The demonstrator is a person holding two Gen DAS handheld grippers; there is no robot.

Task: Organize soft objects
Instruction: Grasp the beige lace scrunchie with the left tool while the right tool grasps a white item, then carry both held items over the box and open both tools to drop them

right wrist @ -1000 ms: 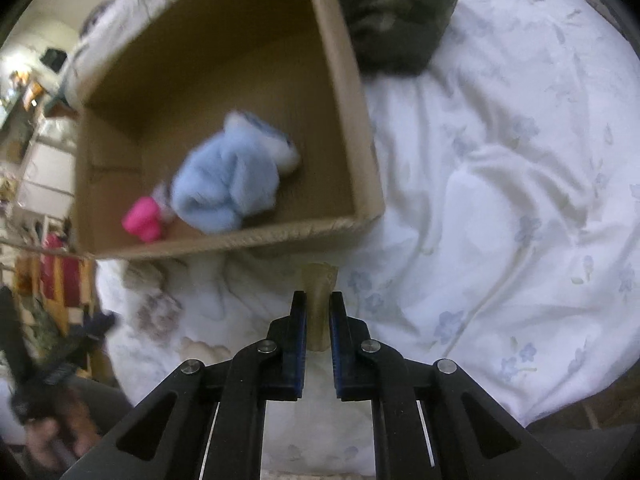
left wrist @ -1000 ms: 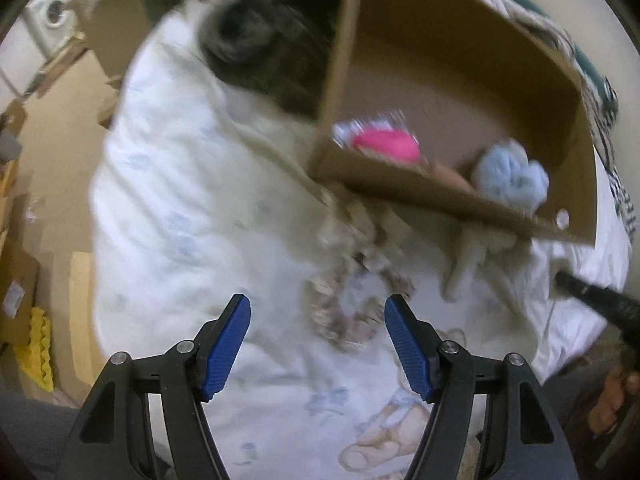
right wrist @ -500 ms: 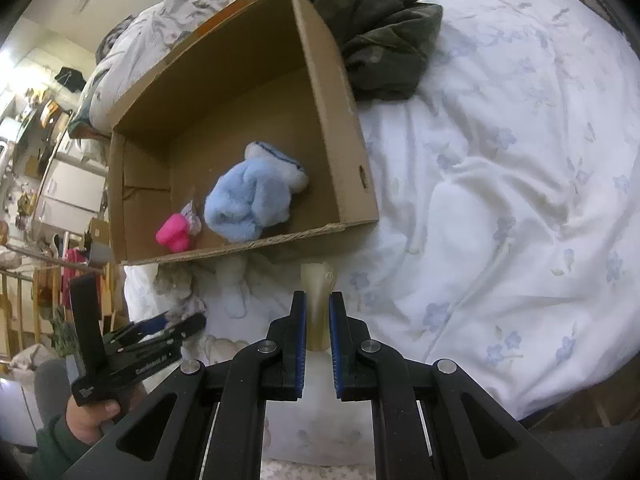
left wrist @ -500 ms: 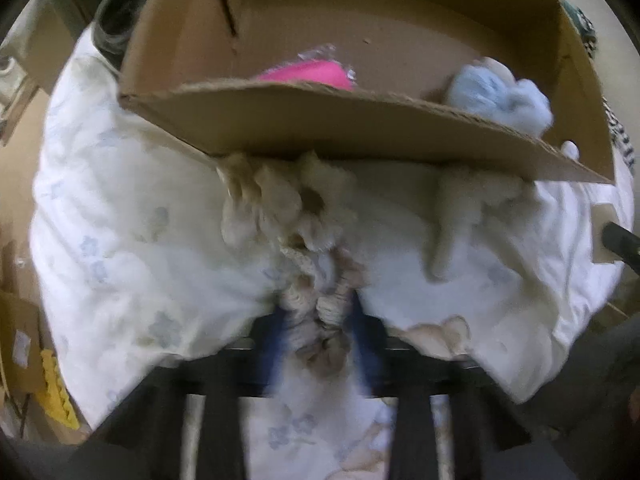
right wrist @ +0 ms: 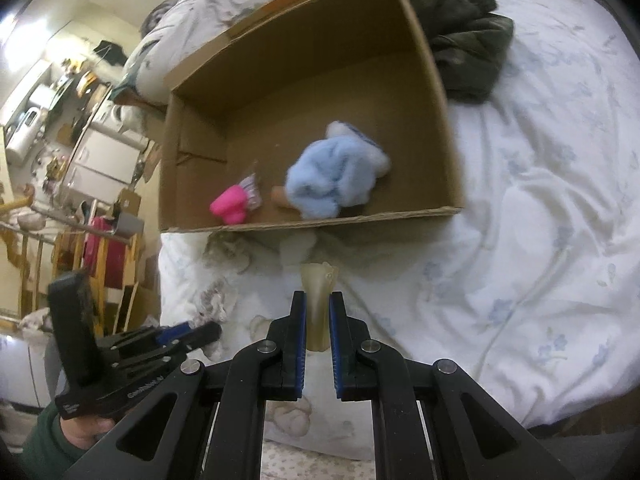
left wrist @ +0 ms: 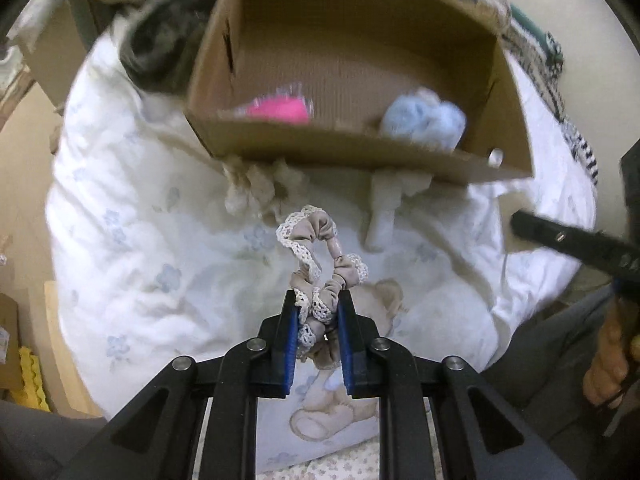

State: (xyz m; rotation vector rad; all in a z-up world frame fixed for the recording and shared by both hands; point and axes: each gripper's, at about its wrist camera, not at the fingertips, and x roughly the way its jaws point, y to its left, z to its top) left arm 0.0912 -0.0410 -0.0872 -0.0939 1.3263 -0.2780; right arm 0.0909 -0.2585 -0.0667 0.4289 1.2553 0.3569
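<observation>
My left gripper (left wrist: 318, 310) points down over the bed; its jaws are closing, with the blue pads pressing on a beige lace-edged scrunchie (left wrist: 314, 246) that stands lifted off the sheet. My right gripper (right wrist: 318, 304) is shut on a pale beige soft piece (right wrist: 318, 280) just in front of the cardboard box (right wrist: 438, 120). Inside the box (left wrist: 320, 148) lie a light blue plush (right wrist: 336, 176) (left wrist: 424, 120) and a pink soft item (right wrist: 232, 204) (left wrist: 280, 110). A fluffy beige scrunchie (left wrist: 260, 188) and a cream soft thing (left wrist: 382, 204) lie against the box's front wall.
The white flowered bedsheet (right wrist: 540, 200) spreads out to the right of the box. A dark green jacket (right wrist: 464, 48) lies behind the box's right corner. Shelves and clutter (right wrist: 80, 140) stand beyond the bed's left edge. The left gripper (right wrist: 188, 332) appears low left in the right wrist view.
My left gripper went down over the lace scrunchie, shut on it and lifted it from the sheet. The right gripper rose a little, still holding the beige piece.
</observation>
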